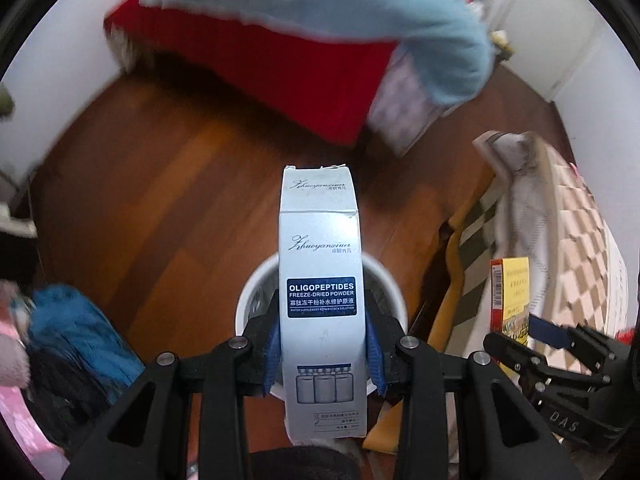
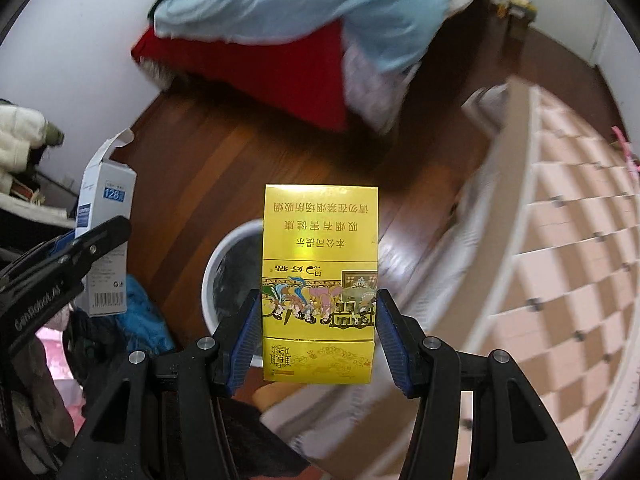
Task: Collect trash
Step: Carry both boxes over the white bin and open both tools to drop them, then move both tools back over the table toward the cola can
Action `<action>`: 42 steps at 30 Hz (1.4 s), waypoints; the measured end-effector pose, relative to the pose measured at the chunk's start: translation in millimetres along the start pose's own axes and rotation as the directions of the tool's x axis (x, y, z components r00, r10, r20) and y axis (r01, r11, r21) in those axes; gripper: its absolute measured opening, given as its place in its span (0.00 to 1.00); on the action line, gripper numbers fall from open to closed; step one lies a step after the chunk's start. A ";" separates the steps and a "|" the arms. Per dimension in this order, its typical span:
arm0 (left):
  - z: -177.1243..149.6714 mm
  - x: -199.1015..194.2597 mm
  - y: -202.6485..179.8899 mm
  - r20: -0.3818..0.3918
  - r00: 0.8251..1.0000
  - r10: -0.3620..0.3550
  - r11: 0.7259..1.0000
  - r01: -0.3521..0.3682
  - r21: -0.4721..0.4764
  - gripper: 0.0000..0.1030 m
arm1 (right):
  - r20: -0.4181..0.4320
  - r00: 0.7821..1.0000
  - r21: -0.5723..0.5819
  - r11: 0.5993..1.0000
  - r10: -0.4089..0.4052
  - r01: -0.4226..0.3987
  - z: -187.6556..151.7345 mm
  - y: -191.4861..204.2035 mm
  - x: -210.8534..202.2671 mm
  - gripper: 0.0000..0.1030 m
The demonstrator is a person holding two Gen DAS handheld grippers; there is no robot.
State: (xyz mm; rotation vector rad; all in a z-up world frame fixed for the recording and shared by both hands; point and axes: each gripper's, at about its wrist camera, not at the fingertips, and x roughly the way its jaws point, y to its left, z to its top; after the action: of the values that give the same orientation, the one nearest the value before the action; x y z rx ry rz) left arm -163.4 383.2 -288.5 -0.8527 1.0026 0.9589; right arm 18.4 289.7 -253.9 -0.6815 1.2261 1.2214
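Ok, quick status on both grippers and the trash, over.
Left gripper shut on white box. Right gripper shut on yellow pack. Both held above white bin. Nothing blocking the bin.

Counts: 2 black two-finger grippers, left (image 1: 322,354) and right (image 2: 318,336). 1 tall white-and-blue cardboard box (image 1: 320,300) between the left's blue pads. 1 flat yellow cigarette pack (image 2: 320,280) between the right's. 1 round white plastic bin (image 2: 224,276) beyond both claws.

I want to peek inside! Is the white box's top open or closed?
Open. The white box in the left gripper has its top flap sticking up; the contents are hidden.
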 end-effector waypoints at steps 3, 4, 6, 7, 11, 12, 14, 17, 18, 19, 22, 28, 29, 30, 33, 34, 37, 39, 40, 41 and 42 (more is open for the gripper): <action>5.2 39.8 18.6 -0.105 0.994 -0.028 0.999 0.024 -0.037 0.31 | -0.065 0.998 -0.001 1.000 -0.002 0.002 3.0 14.4 40.5 0.56; 4.8 48.9 20.8 -0.131 0.990 -0.046 0.998 0.040 -0.047 0.31 | -0.086 0.996 0.001 1.000 -0.003 0.003 4.5 16.7 51.8 0.56; 4.2 66.1 28.9 -0.179 0.981 -0.073 0.995 0.060 -0.077 0.31 | -0.126 0.992 0.007 1.000 -0.004 0.005 7.8 22.1 78.9 0.56; 3.8 70.9 32.7 -0.191 0.979 -0.073 0.994 0.057 -0.088 0.32 | -0.140 0.990 0.006 1.000 -0.009 0.010 8.9 23.7 88.6 0.56; 0.3 75.0 50.6 -0.206 0.976 -0.065 0.992 0.041 -0.119 0.78 | -0.201 0.980 0.008 1.000 0.000 0.001 16.5 27.3 126.7 0.56; -1.5 73.7 56.3 -0.197 0.978 -0.065 0.990 0.039 -0.136 0.95 | -0.215 0.977 0.008 1.000 0.010 -0.008 18.1 28.9 133.4 0.57; -8.1 68.1 64.2 -0.184 0.982 -0.051 0.988 0.023 -0.152 0.96 | -0.215 0.976 0.023 0.999 0.031 -0.027 21.7 28.8 142.1 0.57; -12.3 61.5 67.5 -0.169 0.986 -0.001 0.991 -0.022 -0.135 0.96 | -0.212 0.977 0.017 0.999 0.039 -0.036 21.0 29.7 148.4 0.97; -14.8 58.1 67.9 -0.161 0.987 0.024 0.991 -0.044 -0.125 0.96 | -0.206 0.977 0.022 0.999 0.049 -0.046 18.6 28.8 148.5 0.98; -16.1 55.1 68.3 -0.153 0.987 0.039 0.991 -0.057 -0.118 0.96 | -0.203 0.978 0.021 0.999 0.052 -0.048 16.6 28.6 148.2 0.98; -22.3 39.9 65.8 -0.099 0.991 0.088 0.991 -0.098 -0.095 0.96 | -0.197 0.980 0.005 0.999 0.038 -0.038 11.6 28.9 147.5 0.98; -34.6 11.5 56.2 -0.031 0.989 0.147 0.987 -0.149 -0.068 0.96 | -0.182 0.983 -0.024 1.000 -0.019 0.014 -0.1 29.0 133.8 0.98; -37.4 6.8 54.0 -0.023 0.989 0.148 0.987 -0.149 -0.064 0.96 | -0.179 0.983 -0.031 0.999 -0.027 0.022 -3.3 29.1 129.3 0.98; -38.7 3.6 52.2 -0.019 0.989 0.150 0.987 -0.151 -0.063 0.96 | -0.175 0.984 -0.041 0.999 -0.040 0.034 -6.9 29.7 124.7 0.98; -45.9 -9.3 47.3 0.000 0.987 0.159 0.986 -0.158 -0.055 0.96 | -0.161 0.985 -0.055 0.997 -0.059 0.051 -16.3 30.5 110.1 0.98; -48.3 -12.9 45.9 0.005 0.987 0.160 0.986 -0.160 -0.054 0.96 | -0.154 0.986 -0.060 0.997 -0.066 0.057 -19.5 31.2 104.0 0.98; -56.1 -25.0 40.6 0.018 0.987 0.160 0.986 -0.159 -0.051 0.96 | -0.134 0.988 -0.070 0.995 -0.077 0.068 -28.6 32.8 86.5 0.98; -60.8 -34.4 37.4 0.032 0.986 0.163 0.986 -0.162 -0.043 0.96 | -0.121 0.990 -0.071 0.995 -0.078 0.070 -33.1 34.0 76.6 0.98; -62.8 -39.0 36.0 0.037 0.986 0.164 0.986 -0.162 -0.039 0.96 | -0.116 0.990 -0.071 0.995 -0.078 0.070 -35.5 34.2 70.9 0.98; -65.1 -44.1 34.2 0.042 0.986 0.163 0.986 -0.161 -0.039 0.96 | -0.108 0.991 -0.070 0.995 -0.074 0.066 -37.8 34.3 65.2 0.98; -67.1 -50.5 31.6 0.051 0.986 0.160 0.987 -0.158 -0.035 0.96 | -0.100 0.992 -0.069 0.996 -0.072 0.065 -40.1 34.3 58.3 0.98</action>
State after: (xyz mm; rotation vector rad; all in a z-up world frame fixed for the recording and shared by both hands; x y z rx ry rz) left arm -223.8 320.8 -266.1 -0.7773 1.0235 1.1298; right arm -33.3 281.3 -312.5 -0.8367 1.2410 1.1862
